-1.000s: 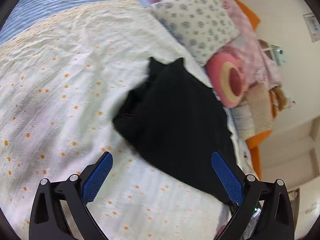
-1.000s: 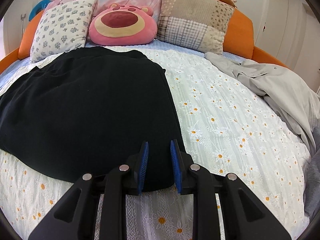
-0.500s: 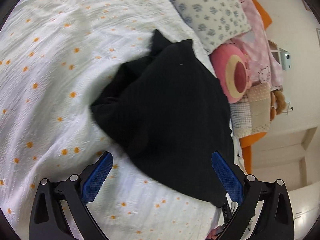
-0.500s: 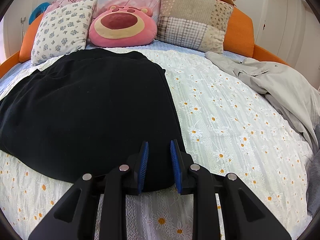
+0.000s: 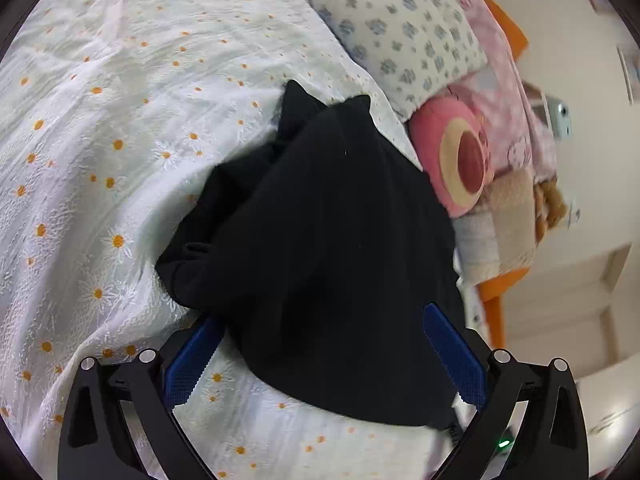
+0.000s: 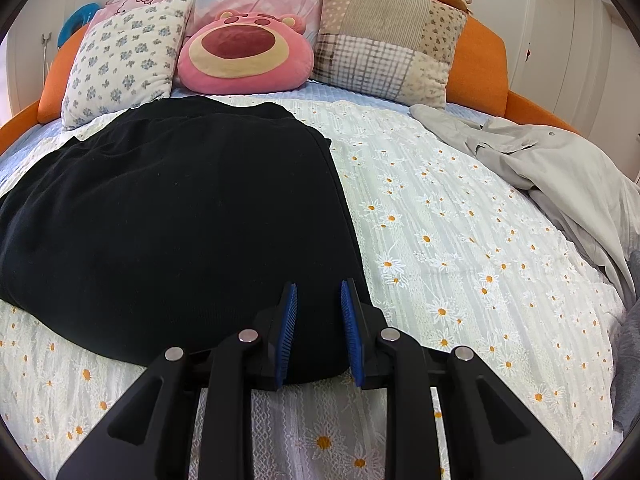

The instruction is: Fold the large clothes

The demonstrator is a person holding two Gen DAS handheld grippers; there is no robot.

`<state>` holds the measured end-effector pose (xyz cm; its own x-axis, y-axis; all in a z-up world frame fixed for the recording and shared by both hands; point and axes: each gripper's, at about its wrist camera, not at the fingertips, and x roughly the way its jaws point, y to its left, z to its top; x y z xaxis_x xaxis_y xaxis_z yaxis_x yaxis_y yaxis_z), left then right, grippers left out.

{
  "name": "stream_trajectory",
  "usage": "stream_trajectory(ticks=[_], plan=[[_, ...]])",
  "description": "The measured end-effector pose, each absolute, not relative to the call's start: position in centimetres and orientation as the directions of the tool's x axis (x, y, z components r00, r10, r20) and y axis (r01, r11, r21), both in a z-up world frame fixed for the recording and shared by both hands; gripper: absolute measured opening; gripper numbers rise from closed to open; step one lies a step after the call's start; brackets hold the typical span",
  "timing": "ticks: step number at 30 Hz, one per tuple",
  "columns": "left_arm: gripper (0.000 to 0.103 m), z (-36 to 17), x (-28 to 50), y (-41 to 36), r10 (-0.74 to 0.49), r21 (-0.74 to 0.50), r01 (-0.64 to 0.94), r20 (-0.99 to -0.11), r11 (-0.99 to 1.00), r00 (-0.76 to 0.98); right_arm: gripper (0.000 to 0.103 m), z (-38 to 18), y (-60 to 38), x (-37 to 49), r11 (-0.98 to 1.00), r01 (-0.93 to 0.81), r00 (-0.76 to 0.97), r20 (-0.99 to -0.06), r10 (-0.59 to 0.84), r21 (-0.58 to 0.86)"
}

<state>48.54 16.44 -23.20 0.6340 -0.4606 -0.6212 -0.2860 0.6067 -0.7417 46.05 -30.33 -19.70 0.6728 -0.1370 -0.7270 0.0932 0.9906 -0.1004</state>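
Two grippers on one black garment (image 6: 172,220), which lies spread on the daisy-print bedspread (image 6: 460,248), its far edge near the floral pillow (image 6: 124,60) and the pink bear cushion (image 6: 244,56). My right gripper (image 6: 318,328) sits at the garment's near right corner: jaws narrowed to a small gap, black cloth showing between the blue pads, though I cannot tell from this view whether the cloth is actually pinched or just lying under them. My left gripper (image 5: 320,352) is spread wide, holding nothing; the garment's near left corner bulges up between its fingers and partly covers the tip of one blue pad (image 5: 192,360). Handling estimate: thick, soft knit, limp, no stiffness of its own, moderately heavy for cloth, matte and not slippery against ribbed pads, not fragile. It should drape and sag from any held point, so two corner grips look necessary to carry a straight fold line. Best hold for the left: the bunched corner edge (image 5: 188,256), taking all layers together. A grey garment (image 6: 540,168) lies well apart on the right side, untouched.
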Motion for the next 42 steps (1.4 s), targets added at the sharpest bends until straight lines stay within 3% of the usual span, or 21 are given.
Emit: stream_trajectory(ticks=[6,11,17,22,26,31,33,35,36,38,42], plan=[[0.1,-23.3,48.9,14.1,-0.424,-0.659,-0.22,-0.668,0.719,0.612,0.024,-19.8,-30.4,46.1,0.99,0.093,0.673,-0.726,-0.141,-0.106],[0.1,-24.0,49.6,17.0,-0.521,-0.794,-0.256,-0.567,0.551,0.638,0.024,-19.8,-30.4,46.1,0.99,0.092,0.674,-0.726,-0.139,-0.105],[0.099,-21.8,49.1,18.5,-0.583,-0.865,-0.149,-0.44,0.479,0.683,0.024,-19.8,-30.4,46.1,0.99,0.092,0.675,-0.724,-0.139,-0.105],[0.1,-23.9,49.6,17.0,-0.569,-0.805,-0.24,-0.562,0.542,0.6,0.024,-19.8,-30.4,46.0,0.99,0.092,0.676,-0.723,-0.141,-0.107],[0.098,-24.1,49.5,16.1,-0.536,-0.765,-0.235,-0.603,0.6,0.591,0.024,-19.8,-30.4,46.0,0.99,0.092,0.676,-0.724,-0.139,-0.105],[0.098,-23.8,50.3,17.1,-0.557,-0.824,-0.267,-0.542,0.499,0.63,0.024,-19.8,-30.4,46.0,0.99,0.092,0.676,-0.723,-0.142,-0.108],[0.094,-23.9,50.6,17.5,-0.559,-0.833,-0.279,-0.533,0.477,0.635,0.024,-19.8,-30.4,46.1,0.99,0.092,0.676,-0.723,-0.14,-0.105],[0.071,-23.9,50.6,18.1,-0.541,-0.828,-0.306,-0.544,0.469,0.642,0.024,-19.8,-30.3,46.0,0.99,0.092,0.676,-0.723,-0.141,-0.107],[0.067,-24.1,50.4,18.4,-0.537,-0.83,-0.316,-0.543,0.459,0.645,0.024,-19.8,-30.3,46.0,0.99,0.093,0.676,-0.723,-0.142,-0.108],[0.046,-24.8,50.0,18.8,-0.529,-0.819,-0.352,-0.565,0.453,0.634,0.024,-19.8,-30.3,46.0,0.99,0.093,0.676,-0.723,-0.143,-0.108],[0.041,-26.5,49.2,19.2,-0.543,-0.826,-0.362,-0.558,0.432,0.627,0.024,-19.8,-30.1,46.1,0.987,0.092,0.672,-0.723,-0.16,-0.133]])
